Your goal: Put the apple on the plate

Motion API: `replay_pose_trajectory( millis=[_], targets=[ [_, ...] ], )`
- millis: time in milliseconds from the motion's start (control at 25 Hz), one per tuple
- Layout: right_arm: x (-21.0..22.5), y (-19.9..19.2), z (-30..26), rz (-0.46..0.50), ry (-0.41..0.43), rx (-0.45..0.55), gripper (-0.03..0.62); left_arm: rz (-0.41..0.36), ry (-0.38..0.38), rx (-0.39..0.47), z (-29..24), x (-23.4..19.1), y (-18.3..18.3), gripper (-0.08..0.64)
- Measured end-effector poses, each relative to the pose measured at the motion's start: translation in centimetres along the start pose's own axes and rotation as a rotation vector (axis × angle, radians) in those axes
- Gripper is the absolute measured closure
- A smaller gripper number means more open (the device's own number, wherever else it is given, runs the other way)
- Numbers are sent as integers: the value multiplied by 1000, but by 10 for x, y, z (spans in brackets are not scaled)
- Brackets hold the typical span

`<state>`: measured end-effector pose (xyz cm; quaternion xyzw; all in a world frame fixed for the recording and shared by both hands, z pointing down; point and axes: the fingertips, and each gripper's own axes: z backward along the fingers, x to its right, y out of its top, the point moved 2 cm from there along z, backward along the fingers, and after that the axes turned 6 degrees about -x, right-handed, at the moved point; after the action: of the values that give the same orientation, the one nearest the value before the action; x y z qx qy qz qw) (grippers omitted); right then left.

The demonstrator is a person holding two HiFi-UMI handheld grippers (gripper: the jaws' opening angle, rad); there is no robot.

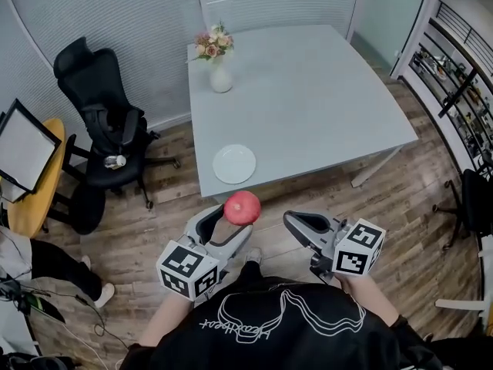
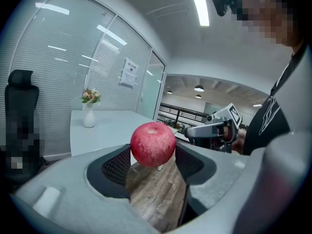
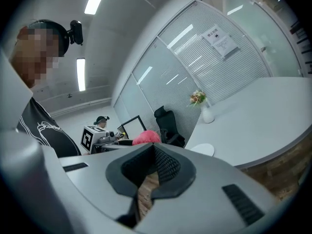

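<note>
While I'm hanging back over the wood floor point(image 1: 166, 206), the grey table point(image 1: 308, 91) is right ahead. Left gripper point(image 1: 231, 220) and right gripper point(image 1: 297, 223) are both up in the air, and the right one's jaws are together on nothing. The plate point(image 1: 234, 164) sits by the table's near edge. The apple point(image 1: 242, 206) is pinched in the left jaws, just short of that edge.

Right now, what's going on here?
A person holds a gripper in each hand. The left gripper is shut on the red apple, held over the wood floor just short of the table. The white plate sits bare near the table's near edge. The right gripper is shut and empty.
</note>
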<state>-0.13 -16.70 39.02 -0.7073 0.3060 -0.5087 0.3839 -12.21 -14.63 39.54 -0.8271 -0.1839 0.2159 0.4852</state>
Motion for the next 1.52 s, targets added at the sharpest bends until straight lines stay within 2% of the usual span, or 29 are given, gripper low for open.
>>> replay_pose_trajectory(
  millis=[280,680,920,1200,1520],
  targets=[
    [31,8,-21,-40,-39,-3,584,16,-29,6,-27,-40,8,267],
    [68,16,-41,-92,-97,-13,586,7,-7,-18,-65,-94,7,268],
    [83,21,-54,-110,-128,-15,586,-60,22,-43,-88,-126,0,268],
    [100,24,-63,-129,-174,-10,586,-78,15,-92,-117,-159,-17,267],
    [118,24,-70,-158,-222,6,584,-134,21,-156,-149,-190,-39,268]
  ],
)
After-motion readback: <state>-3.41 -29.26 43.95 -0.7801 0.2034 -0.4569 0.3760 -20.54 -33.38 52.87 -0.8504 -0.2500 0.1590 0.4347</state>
